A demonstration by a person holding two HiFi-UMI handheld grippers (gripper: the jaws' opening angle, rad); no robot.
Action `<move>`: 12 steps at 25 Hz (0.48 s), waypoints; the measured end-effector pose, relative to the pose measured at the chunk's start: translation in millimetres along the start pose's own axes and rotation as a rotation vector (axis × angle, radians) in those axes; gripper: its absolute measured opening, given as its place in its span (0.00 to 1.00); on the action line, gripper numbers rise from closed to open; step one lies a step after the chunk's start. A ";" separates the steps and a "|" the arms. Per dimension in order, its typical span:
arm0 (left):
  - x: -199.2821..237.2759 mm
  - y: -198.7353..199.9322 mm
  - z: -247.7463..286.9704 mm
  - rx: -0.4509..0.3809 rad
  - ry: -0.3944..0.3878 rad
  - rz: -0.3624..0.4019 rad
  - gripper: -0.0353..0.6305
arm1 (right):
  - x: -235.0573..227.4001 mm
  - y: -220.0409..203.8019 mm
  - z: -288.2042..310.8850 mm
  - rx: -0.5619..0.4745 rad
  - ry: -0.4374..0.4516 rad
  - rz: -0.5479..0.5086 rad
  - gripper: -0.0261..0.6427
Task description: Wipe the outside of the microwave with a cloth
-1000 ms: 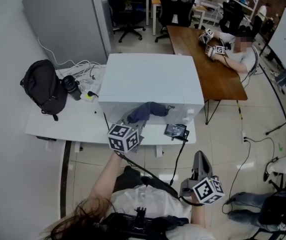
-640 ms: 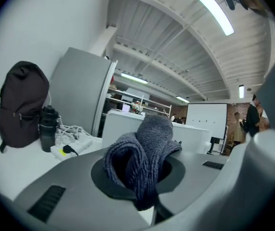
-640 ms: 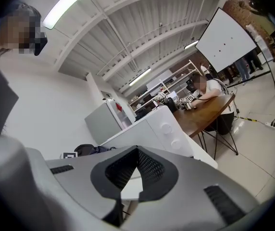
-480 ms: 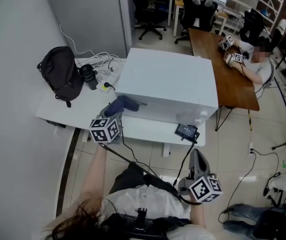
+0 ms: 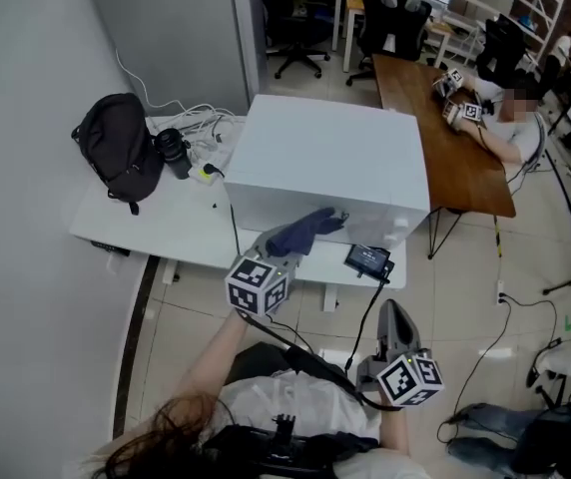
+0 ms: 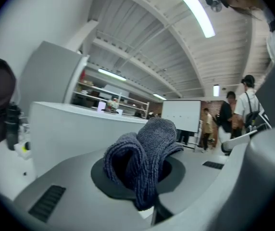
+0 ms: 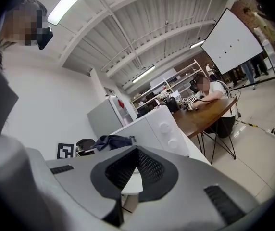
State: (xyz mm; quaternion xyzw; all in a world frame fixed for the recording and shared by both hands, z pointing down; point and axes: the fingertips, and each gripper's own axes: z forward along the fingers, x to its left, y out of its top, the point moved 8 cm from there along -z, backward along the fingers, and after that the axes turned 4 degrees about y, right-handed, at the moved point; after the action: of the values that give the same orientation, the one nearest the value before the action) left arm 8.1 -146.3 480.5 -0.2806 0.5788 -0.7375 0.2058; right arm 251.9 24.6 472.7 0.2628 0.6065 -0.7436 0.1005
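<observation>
The white microwave [image 5: 325,158] stands on a white table [image 5: 156,223]. My left gripper [image 5: 284,252] is shut on a dark blue cloth [image 5: 305,231], which lies against the microwave's front face, near its lower middle. In the left gripper view the folded cloth [image 6: 147,153] bulges out between the jaws of the left gripper [image 6: 144,172], with the microwave [image 6: 70,129] just behind. My right gripper [image 5: 395,319] hangs low over the floor, off to the right, shut on nothing. The right gripper view looks past the right gripper [image 7: 137,153] to the microwave's knob side [image 7: 164,129] and the cloth [image 7: 109,141].
A black backpack [image 5: 116,163], a black bottle [image 5: 174,153] and white cables [image 5: 201,128] lie left of the microwave. A small black device [image 5: 367,259] with a cable sits at the table's front edge. A grey cabinet [image 5: 176,38] stands behind. A person sits at a wooden table [image 5: 455,158].
The left gripper swept the cloth to the microwave's front left corner, then back right to the middle of the front face. The right gripper stayed low and still.
</observation>
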 end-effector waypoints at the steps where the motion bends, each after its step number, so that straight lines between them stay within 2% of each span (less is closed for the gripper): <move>1: -22.0 -1.0 13.4 0.014 -0.071 0.034 0.13 | -0.6 1.6 -2.0 -0.006 -0.006 -0.001 0.08; 3: -59.6 -5.1 41.6 0.046 -0.192 0.076 0.13 | -2.2 4.2 -5.5 -0.020 -0.021 -0.001 0.08; 6: -97.8 -17.0 83.1 0.095 -0.298 0.081 0.13 | -4.9 6.5 -10.2 -0.041 -0.050 -0.006 0.08; 9: -117.0 -31.1 119.9 0.151 -0.329 0.049 0.13 | -8.0 7.1 -15.3 -0.063 -0.083 -0.009 0.08; 12: -119.0 -42.8 142.9 0.204 -0.296 0.029 0.13 | -8.1 7.4 -22.1 -0.082 -0.113 -0.004 0.08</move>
State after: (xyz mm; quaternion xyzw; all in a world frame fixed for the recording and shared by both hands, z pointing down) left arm 192.3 -166.6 525.8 -0.3554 0.4684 -0.7399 0.3269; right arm 268.2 42.5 467.7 0.2147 0.6303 -0.7320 0.1440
